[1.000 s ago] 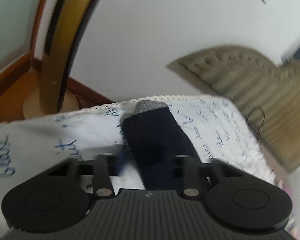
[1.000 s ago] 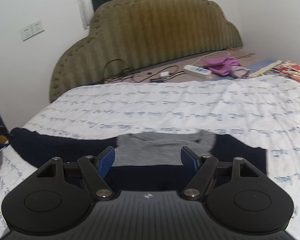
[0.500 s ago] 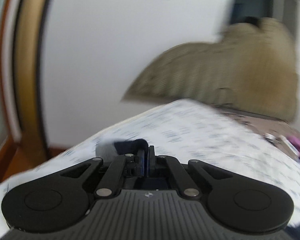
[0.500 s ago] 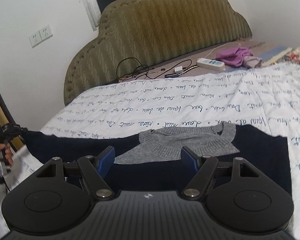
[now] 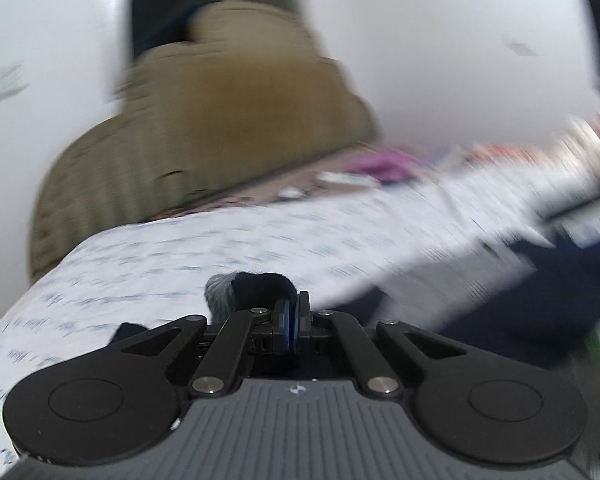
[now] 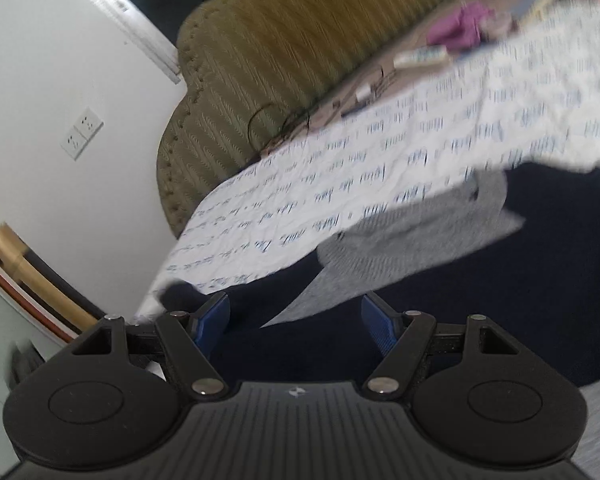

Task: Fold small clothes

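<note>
Though smeared, sleeve (image 5: 252, 286) behind jaws

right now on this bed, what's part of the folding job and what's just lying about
Job:
- navy sweater with grey collar
- its sleeve cuff, pinched in the left gripper
- right gripper, open

Lying about:
- purple cloth
- power strip
- black cables

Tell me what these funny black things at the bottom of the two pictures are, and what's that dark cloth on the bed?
Each black thing is a hand-held gripper: a person carries one in each hand, and a small camera on it looks forward along its two fingers. One picture comes from each. The left hand-held gripper is shut on the dark sweater's sleeve cuff. The right hand-held gripper is open, over the sweater, a navy one with a grey collar lying on the white bedspread with writing on it. Both pictures are blurry.
</note>
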`<state>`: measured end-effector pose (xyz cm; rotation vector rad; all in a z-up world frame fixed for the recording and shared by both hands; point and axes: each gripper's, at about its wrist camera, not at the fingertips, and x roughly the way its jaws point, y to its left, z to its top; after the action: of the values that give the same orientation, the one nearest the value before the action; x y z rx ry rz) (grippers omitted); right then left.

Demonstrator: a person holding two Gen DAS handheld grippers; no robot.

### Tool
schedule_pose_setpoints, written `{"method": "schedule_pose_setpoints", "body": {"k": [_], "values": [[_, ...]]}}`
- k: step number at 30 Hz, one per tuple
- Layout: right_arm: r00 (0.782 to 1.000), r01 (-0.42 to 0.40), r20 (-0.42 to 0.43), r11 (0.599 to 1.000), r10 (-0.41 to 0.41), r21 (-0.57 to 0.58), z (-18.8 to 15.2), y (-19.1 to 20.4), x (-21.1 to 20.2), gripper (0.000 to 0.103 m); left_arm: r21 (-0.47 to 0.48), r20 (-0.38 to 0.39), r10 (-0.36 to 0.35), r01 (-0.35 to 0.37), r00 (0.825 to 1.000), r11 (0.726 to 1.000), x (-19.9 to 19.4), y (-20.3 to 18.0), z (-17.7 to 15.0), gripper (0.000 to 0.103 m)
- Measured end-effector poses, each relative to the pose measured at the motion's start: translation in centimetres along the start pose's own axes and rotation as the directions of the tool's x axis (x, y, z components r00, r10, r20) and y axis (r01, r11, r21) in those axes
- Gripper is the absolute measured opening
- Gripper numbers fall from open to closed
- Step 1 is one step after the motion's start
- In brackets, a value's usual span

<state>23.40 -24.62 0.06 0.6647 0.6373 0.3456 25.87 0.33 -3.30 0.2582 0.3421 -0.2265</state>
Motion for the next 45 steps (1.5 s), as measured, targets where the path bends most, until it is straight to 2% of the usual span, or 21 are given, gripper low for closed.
{"method": "schedule_pose_setpoints", "body": {"k": [2,4,7,10,12,14,15,17,22,28,30,31,34,39,45], "values": [[0.999,-0.040,-0.034,0.997,0.042,0.067,0.0,-0.6,1.1,0.074,0.092,0.002,-0.030,0.029,1.000,0.995,-0.1,-2.6,-1.6,0.001],[0.995,-0.070,-0.066,0.989,0.079,0.127,-0.1,-1.0,2.5,0.074,0.203,-0.007,-0.041,0.042,0.999,0.978,-0.1,-4.7,-3.3,0.001],[0.985,-0.097,-0.129,0.983,0.117,0.153,-0.6,-0.5,4.8,0.074,0.409,0.027,-0.023,0.010,0.999,0.913,-0.5,-7.5,-5.5,0.003],[0.974,-0.101,-0.189,0.986,0.125,0.132,-1.2,0.7,7.1,0.074,0.526,0.014,-0.055,0.039,0.998,0.850,-0.4,-8.8,-6.7,0.020],[0.964,-0.114,-0.225,0.985,0.141,0.130,-1.6,1.4,8.3,0.074,0.592,0.042,-0.097,0.054,0.994,0.804,-1.2,-9.4,-7.6,0.024],[0.960,-0.113,-0.244,0.987,0.139,0.116,-1.9,1.9,9.1,0.074,0.658,0.080,-0.128,0.045,0.989,0.752,-2.0,-9.8,-8.6,0.050],[0.959,-0.110,-0.251,0.988,0.135,0.112,-2.1,2.1,9.3,0.074,0.685,0.120,-0.123,0.008,0.985,0.728,-2.5,-10.0,-9.2,0.055],[0.960,-0.096,-0.252,0.990,0.120,0.104,-2.2,2.2,9.5,0.074,0.697,0.170,-0.125,-0.030,0.977,0.716,-3.2,-9.5,-9.9,0.069],[0.968,-0.074,-0.230,0.990,0.099,0.117,-1.7,1.8,9.5,0.074,0.641,0.150,-0.089,-0.029,0.985,0.767,-4.3,-7.5,-9.8,0.076],[0.973,-0.004,-0.230,0.990,0.037,0.141,-1.7,0.9,11.0,0.072,0.517,0.114,-0.015,-0.046,0.993,0.855,-4.9,-5.4,-8.0,0.080],[0.976,0.030,-0.220,0.991,-0.001,0.128,-2.0,0.6,11.5,0.041,0.470,0.102,0.001,-0.049,0.995,0.881,-4.9,-4.8,-7.4,0.081],[0.976,0.058,-0.216,0.992,-0.034,0.109,-2.1,0.6,11.6,0.014,0.449,0.100,0.011,-0.054,0.995,0.892,-5.5,-4.2,-7.1,0.082],[0.988,0.069,-0.142,0.995,-0.058,0.078,-1.9,0.6,10.5,0.012,0.390,0.093,0.037,-0.071,0.995,0.918,-5.7,-3.2,-6.3,0.083],[0.998,0.034,-0.051,0.999,-0.032,0.024,0.8,0.5,6.6,0.011,0.289,0.070,0.047,-0.065,0.996,0.955,-6.4,-1.2,-4.5,0.084],[0.993,0.116,0.011,0.993,-0.116,-0.013,4.8,-2.9,0.7,0.011,0.152,0.048,0.053,-0.060,0.997,0.987,-6.0,0.1,-2.7,0.089]]}}
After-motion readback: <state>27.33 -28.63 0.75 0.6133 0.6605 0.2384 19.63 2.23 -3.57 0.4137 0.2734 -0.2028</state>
